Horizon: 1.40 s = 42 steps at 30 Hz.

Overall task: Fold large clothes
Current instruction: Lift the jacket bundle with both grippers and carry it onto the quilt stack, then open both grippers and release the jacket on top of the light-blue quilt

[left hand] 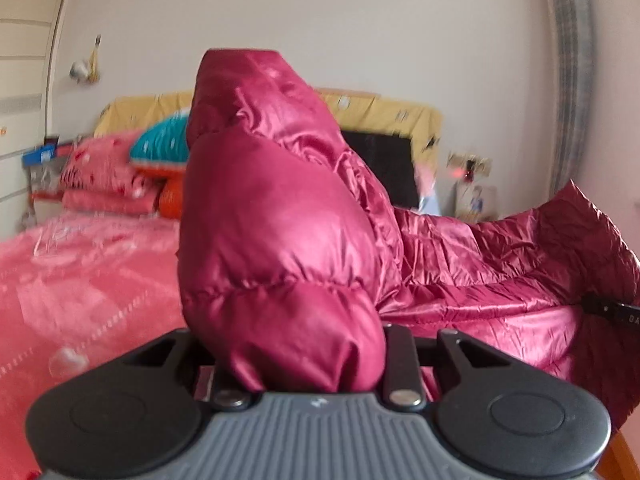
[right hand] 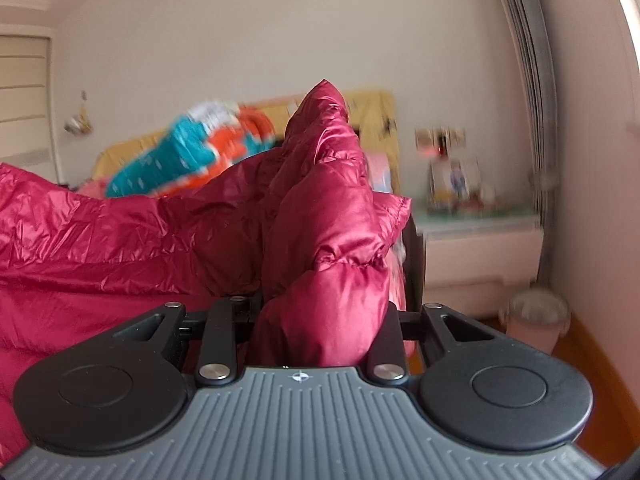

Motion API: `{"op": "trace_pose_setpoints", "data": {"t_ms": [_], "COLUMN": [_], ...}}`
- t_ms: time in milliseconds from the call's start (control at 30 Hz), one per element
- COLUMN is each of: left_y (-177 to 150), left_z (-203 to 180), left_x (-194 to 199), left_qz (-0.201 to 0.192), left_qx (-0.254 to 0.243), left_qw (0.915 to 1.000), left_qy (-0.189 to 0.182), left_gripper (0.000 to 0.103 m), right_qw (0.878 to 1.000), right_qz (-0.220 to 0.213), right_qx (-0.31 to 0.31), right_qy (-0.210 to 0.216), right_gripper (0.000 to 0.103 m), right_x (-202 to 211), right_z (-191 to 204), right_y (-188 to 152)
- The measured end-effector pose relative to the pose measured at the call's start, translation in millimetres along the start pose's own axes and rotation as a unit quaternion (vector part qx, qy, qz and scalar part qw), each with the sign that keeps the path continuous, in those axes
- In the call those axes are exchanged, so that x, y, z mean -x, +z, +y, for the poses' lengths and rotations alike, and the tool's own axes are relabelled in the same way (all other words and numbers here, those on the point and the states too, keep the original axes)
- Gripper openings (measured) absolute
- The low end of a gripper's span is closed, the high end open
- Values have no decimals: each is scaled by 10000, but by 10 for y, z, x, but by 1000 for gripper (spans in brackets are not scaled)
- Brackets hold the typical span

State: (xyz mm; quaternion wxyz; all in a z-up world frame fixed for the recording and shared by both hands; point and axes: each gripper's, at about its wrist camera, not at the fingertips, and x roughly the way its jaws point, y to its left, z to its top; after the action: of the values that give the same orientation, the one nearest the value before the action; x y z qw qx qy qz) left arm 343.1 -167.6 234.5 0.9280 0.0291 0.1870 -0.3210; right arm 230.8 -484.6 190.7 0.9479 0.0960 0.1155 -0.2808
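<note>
Crimson, glossy quilted fabric filled both of your wrist views: the puffer jacket (left hand: 280, 208) was lifted above the bed (left hand: 80, 280), with a padded bunch of it rising straight up between the fingers of your left gripper (left hand: 304, 364). Those fingers stood narrow and pressed on that bunch from both sides, so your left hand was gripping the jacket. From there the garment swept away to the right in the left wrist view as a crinkled sheet, its far edge raised near the frame's border, where a small black part showed against the fabric; you could not tell what that part was. Your right gripper (right hand: 320, 332) likewise had its fingers narrow and clamped on a thick fold of the same jacket (right hand: 332, 216), which stood up in a peak in front of the camera, while the rest of the jacket spread off to the left in the right wrist view. Behind the jacket lay the pink bedspread, a stack of pink pillows (left hand: 108, 176) and a teal and orange cushion (left hand: 164, 146) against a yellow-covered headboard (left hand: 384, 114). Beside the bed stood a white nightstand (right hand: 480, 248) with small blurred items on top, and a pale bin (right hand: 538, 318) sat on the wooden floor near a grey curtain (right hand: 532, 92). Much of the background was smeared by blur.
</note>
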Motion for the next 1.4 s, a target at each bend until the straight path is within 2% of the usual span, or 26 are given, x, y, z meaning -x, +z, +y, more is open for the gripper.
{"op": "trace_pose_setpoints", "data": {"t_ms": [133, 233, 300, 333, 367, 400, 500, 667, 767, 900, 1067, 1200, 1400], "left_y": [-151, -190, -183, -158, -119, -96, -111, -236, -401, -750, -1211, -1522, -1861], "left_z": [-35, 16, 36, 24, 80, 116, 248, 500, 534, 399, 113, -208, -766], "left_x": [-308, -363, -351, -339, -350, -330, -260, 32, 325, 820, 1554, 2137, 3083], "left_qz": [147, 186, 188, 173, 137, 91, 7, -136, -250, -399, -452, -344, -175], "left_qx": [-80, -95, -127, -148, -188, -253, -230, -46, 51, -20, 147, 156, 210], "left_qw": [9994, 9986, 9982, 9978, 9971, 9963, 9942, 9873, 9852, 9864, 9912, 9922, 9949], "left_qy": [302, 476, 553, 615, 724, 817, 1048, 1582, 1696, 1595, 1239, 1187, 975], "left_gripper": [31, 45, 64, 70, 84, 92, 97, 99, 100, 102, 102, 102, 102], "right_qw": [9989, 9983, 9978, 9974, 9969, 9965, 9941, 9902, 9877, 9887, 9930, 9949, 9972], "right_qz": [448, 518, 500, 495, 483, 459, 282, 1, -217, -326, -229, -223, -58], "right_qx": [-75, 141, 225, 276, 310, 326, 399, -159, -272, -304, -154, 90, 70], "right_qy": [-125, -228, -368, -455, -545, -623, -965, -1384, -1525, -1431, -1151, -982, -749], "right_gripper": [39, 56, 76, 81, 89, 100, 103, 103, 103, 103, 103, 103, 103], "right_x": [-435, -631, -689, -656, -678, -733, -660, -333, 103, 552, 1188, 2111, 3312], "right_z": [-106, -125, -121, -129, -139, -136, -164, -311, -421, -486, -377, -171, 0], "right_y": [-157, -220, -246, -266, -281, -304, -351, -329, -474, -665, -1024, -1335, -1555]}}
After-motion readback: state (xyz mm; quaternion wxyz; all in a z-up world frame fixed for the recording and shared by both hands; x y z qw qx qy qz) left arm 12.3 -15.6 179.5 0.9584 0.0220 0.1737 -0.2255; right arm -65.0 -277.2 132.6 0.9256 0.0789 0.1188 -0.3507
